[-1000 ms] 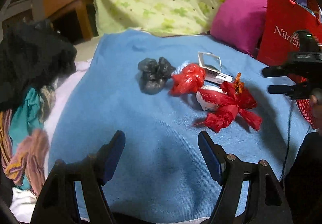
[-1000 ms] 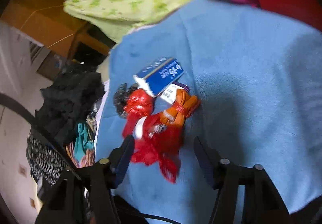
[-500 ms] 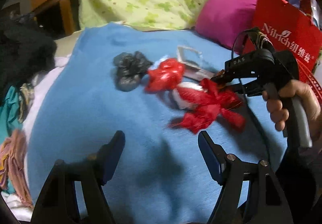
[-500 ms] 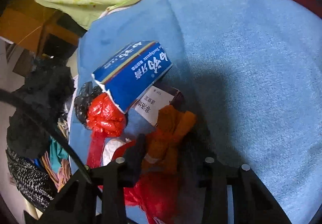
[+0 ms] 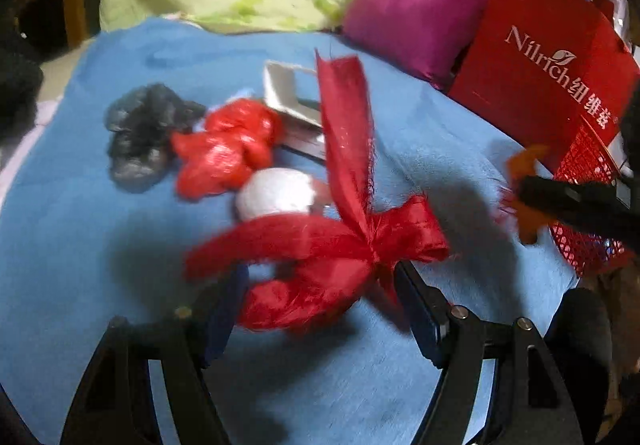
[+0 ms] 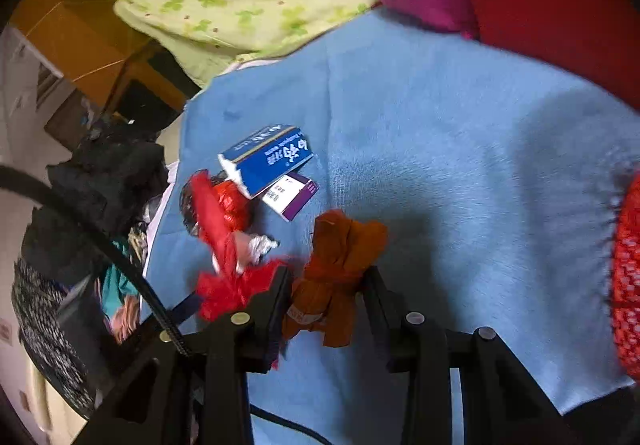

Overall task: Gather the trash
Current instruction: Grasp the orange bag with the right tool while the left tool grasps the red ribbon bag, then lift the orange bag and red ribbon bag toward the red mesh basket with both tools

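Left wrist view: the left hand-held gripper (image 5: 320, 309) stands released, its jaws spread on either side of a frayed red ribbon bow (image 5: 340, 245) without pressing it. The bow lies on the blue knitted blanket (image 5: 80, 245) of a bed, one tail standing up. Behind it sit a white crumpled wad (image 5: 276, 193), a knotted red plastic bag (image 5: 228, 149), a knotted black plastic bag (image 5: 140, 137) and a white torn carton (image 5: 288, 93). A red paper shopping bag (image 5: 540, 65) and a red mesh basket (image 5: 588, 181) stand at the right edge.

Right wrist view: the right hand-held gripper (image 6: 326, 297), its jaws having just been closing, is clenched on an orange twisted wrapper (image 6: 336, 273), which hangs above the blanket (image 6: 460, 165). A blue cardboard box (image 6: 268, 161) rests on a purple-and-white small box (image 6: 292, 197) farther back.
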`<state>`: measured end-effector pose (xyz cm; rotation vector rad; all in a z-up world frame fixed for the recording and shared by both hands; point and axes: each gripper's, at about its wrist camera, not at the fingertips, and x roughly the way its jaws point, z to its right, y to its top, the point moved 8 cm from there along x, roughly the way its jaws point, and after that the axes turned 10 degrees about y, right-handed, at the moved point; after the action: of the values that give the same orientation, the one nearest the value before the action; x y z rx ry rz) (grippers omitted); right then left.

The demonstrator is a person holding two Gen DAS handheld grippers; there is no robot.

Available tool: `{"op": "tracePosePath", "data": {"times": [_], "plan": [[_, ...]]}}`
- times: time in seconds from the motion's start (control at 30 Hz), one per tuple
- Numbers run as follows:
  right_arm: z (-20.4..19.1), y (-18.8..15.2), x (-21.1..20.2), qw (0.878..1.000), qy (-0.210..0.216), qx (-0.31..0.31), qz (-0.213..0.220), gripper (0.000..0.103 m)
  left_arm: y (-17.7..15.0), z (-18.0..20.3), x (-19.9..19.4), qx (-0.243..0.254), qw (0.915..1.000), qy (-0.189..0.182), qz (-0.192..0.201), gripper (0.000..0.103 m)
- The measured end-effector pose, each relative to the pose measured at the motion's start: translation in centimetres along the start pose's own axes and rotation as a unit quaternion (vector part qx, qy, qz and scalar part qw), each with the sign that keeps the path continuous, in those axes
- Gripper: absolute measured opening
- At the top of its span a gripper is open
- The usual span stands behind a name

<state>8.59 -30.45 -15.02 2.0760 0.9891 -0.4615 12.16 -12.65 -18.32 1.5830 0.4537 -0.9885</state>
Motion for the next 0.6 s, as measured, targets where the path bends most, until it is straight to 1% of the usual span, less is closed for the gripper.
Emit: {"op": "tracePosePath", "data": {"times": [0.13,0.17,0.2,0.27,0.3,0.37,0.43,0.5,0.6], "plan": [[-1.0,-1.2,-2.1,0.999,-0.011,-0.034,0.014,0.039,-0.3,0.8,0.9,-0.014,0.9995,-0.021,-0.020,0.075],[-1.1,-1.4,-2.5,0.999,-0.015,-0.040,0.017,0.039,-0.5,0.9,1.0,-0.017,0.9993,-0.026,-0.022,0.067],[-1.1,-1.7,-2.9,0.999,-0.017,-0.044,0.019,0.039,-0.8,1.2,1.0,-0.016,0.9992,-0.028,-0.026,0.052],[-1.2,-2.1,-3.7,0.998,-0.024,-0.052,0.024,0.039,-1.2,1.3,1.1,-0.015,0.9992,-0.022,-0.028,0.048],[-1.3,-2.2,-4.0,0.998,-0.027,-0.056,0.026,0.039,-1.2,1.3,0.7,-0.018,0.9993,-0.023,-0.023,0.043],[-1.5,-2.3,-4.6,0.997,-0.025,-0.061,0.031,0.039,-1.3,1.3,-0.1,-0.029,0.9991,-0.027,-0.017,0.038],[-1.9,-2.4,-5.4,0.997,-0.022,-0.068,0.038,0.039,-1.5,1.1,-1.3,-0.036,0.9990,-0.025,-0.006,0.038],[-2.6,-2.5,-6.1,0.995,-0.027,-0.082,0.048,0.039,-1.3,1.1,-3.3,-0.034,0.9993,-0.010,0.013,0.038],[-3.5,-2.6,-7.4,0.993,-0.022,-0.094,0.060,0.039,-0.7,1.1,-6.4,-0.026,0.9988,0.012,0.040,0.038]]}}
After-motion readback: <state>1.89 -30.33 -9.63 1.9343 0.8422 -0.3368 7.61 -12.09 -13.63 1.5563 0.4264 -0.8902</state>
